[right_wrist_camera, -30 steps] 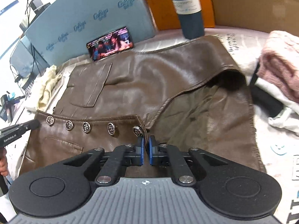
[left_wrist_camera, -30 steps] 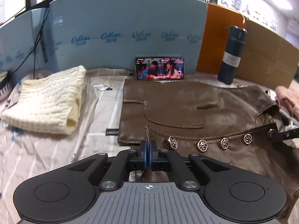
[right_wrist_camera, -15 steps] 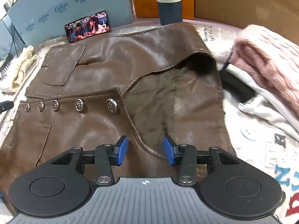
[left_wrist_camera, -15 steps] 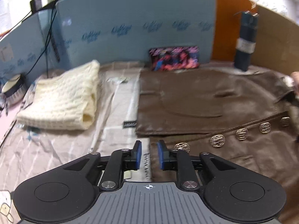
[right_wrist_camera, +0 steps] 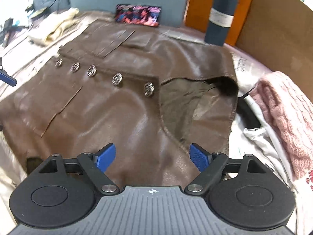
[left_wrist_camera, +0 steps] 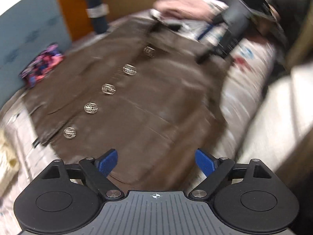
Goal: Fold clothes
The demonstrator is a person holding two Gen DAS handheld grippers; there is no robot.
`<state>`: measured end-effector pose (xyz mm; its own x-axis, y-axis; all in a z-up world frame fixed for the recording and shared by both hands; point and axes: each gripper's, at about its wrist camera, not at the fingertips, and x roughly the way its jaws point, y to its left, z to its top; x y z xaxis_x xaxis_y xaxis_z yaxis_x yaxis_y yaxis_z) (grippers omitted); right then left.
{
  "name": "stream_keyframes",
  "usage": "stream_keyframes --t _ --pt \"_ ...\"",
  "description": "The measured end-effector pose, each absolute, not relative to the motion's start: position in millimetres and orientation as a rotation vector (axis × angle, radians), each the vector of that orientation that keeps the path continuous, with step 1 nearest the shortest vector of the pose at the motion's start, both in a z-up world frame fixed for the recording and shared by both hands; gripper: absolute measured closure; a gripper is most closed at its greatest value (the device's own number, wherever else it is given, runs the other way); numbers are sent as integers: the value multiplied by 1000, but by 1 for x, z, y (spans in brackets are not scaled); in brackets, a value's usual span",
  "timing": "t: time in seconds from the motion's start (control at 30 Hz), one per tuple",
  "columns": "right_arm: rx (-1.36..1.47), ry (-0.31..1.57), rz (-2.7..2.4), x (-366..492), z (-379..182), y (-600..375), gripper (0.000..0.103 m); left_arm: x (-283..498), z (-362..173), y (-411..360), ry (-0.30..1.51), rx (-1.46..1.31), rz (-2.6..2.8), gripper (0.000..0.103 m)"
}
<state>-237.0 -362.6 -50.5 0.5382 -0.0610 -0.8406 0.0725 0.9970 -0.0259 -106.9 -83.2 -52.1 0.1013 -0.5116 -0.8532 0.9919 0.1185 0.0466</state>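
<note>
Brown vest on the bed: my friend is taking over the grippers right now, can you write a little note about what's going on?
Left hand-held gripper: open, holding nothing, above the vest's lower part; its view is blurred.
Right hand-held gripper: open, holding nothing, above the near edge by the neckline.
Brown leather vest: lies spread flat, front up, five metal buttons in a row, lining showing at the open neckline.
Nearby: folded cream sweater, pink knit, phone, blue bottle.
Done: vest laid out.
Left: no fold shows yet; probably grip the edges and fold it over.
</note>
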Motion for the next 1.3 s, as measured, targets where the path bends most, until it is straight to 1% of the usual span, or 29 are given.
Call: stream_keyframes --t 0.1,0.17,0.57,0.63,0.67,0.7,0.73,0.77,0.8,0.9,1.0,1.1,1.13,1.17,1.2,1.23,1.27,1.3 --pt "8 1016 -56 -242 -53 -359 21 -126 -57 -85 796 901 -1359 14" --pt "8 1025 -49 -246 -54 -357 21 -129 -63 -85 797 929 -1350 14" --pt "-77 1105 131 -263 -62 -336 21 -162 -92 -82 517 1036 -1308 16" --pt "-101 1116 180 -262 -64 -326 21 -167 -97 -82 478 1047 -1301 25" --pt "-111 1118 204 -262 -66 -321 21 -165 -95 -83 494 1023 -1300 33" --pt "-121 1118 228 -262 -67 -317 21 -163 -94 -83 511 998 -1299 45" --pt "-130 1119 244 -261 -69 -312 21 -162 -93 -84 528 974 -1298 53" --pt "-140 1118 256 -260 -71 -309 21 -160 -91 -84 545 946 -1297 71" --pt "-154 1113 259 -259 -72 -306 21 -157 -89 -85 566 908 -1298 85" --pt "-204 1085 244 -255 -77 -300 21 -149 -82 -88 599 814 -1286 93" --pt "-280 1074 188 -255 -82 -304 21 -137 -70 -84 631 693 -1257 94" --pt "-363 1060 103 -261 -85 -319 24 -127 -56 -79 621 635 -1235 96" --pt "-388 1052 68 -263 -85 -325 28 -124 -53 -78 618 624 -1232 96" --pt "-413 1043 33 -266 -85 -331 41 -122 -49 -77 617 616 -1232 96" --pt "-435 1040 5 -268 -85 -337 52 -121 -49 -77 624 625 -1246 96" --pt "-448 1040 -8 -270 -85 -343 79 -120 -49 -77 631 634 -1261 97" --pt "-441 1060 12 -273 -83 -348 99 -120 -49 -77 641 644 -1278 97" --pt "-425 1103 60 -274 -79 -352 99 -121 -49 -77 670 658 -1307 98"
